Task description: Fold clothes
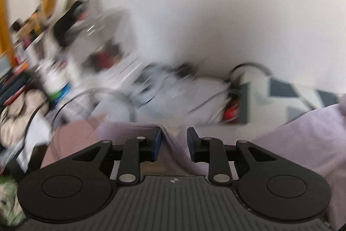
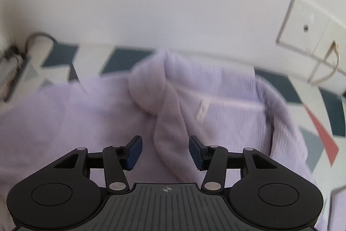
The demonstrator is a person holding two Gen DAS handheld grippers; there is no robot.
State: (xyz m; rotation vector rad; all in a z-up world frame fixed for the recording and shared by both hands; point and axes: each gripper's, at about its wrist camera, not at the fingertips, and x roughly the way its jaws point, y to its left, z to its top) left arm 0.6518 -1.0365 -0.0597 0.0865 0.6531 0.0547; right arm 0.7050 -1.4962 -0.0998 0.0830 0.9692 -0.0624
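Only our right view shows the lilac sweater's (image 2: 194, 96) ribbed hem; both the left hand-held gripper (image 1: 174, 142) and the right hand-held gripper (image 2: 165, 152) stand released over its folds.

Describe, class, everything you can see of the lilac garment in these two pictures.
The lilac garment is soft and fleecy-looking, with a ribbed band at its right side. It lies rumpled on a patterned cover of grey, white, dark blue and red shapes. A raised fold runs up its middle, ending in a rounded bunch. That fold passes between the open pads of the right gripper, apparently unpinched. The left gripper, also open, is above another part of it.
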